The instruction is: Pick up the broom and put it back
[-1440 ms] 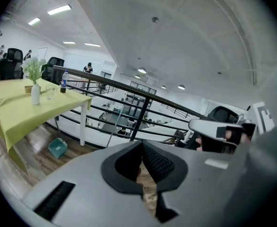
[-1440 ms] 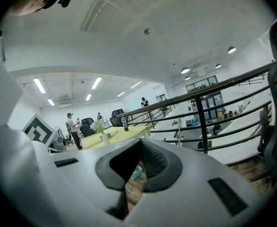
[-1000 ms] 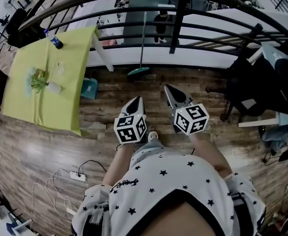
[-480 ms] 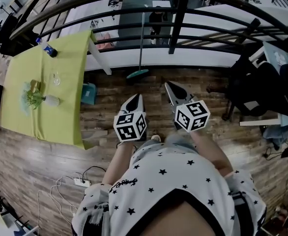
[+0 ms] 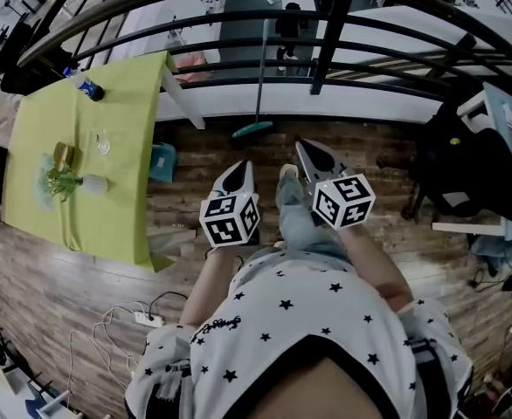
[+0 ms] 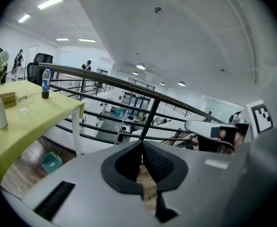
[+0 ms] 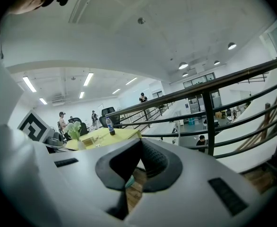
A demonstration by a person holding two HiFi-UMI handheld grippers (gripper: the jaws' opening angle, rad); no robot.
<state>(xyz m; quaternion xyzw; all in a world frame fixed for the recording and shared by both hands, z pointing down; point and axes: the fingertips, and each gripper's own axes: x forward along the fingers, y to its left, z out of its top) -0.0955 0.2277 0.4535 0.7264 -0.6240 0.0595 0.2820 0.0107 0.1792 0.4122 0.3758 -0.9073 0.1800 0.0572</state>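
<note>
Left gripper: We had its jaws pressed together at the tips with nothing caught between them.
Right gripper: It was closed tight and empty as well. We held it just right of the left gripper, and both pointed toward the far side.
Broom: It stood upright at the far side with its teal head on the wooden floor. It was well apart from both grippers and roughly in line with the gap between them.
Handle: The thin pale handle rose from the head and leaned against the railing.
Table: The green-clothed table sat to the left, and its white leg stood near the left of the broom.
Step in hand: We judged this to be the approach, because neither gripper had reached the handle yet.
Doing it well: We reckoned one gripper should open wide before it arrived. It should meet the handle square, in a gap between the rail bars, and centre the handle on the ribbed pads before closing.
Grip: A slim round handle would probably roll, so we wanted a firm squeeze. The second gripper could steady it lower down.
Lift: We thought it best to raise the broom straight up until the head cleared the floor, then draw it toward the near side.
Watch for: The handle could snag on a rail bar, or the head could clip the white leg.
</note>
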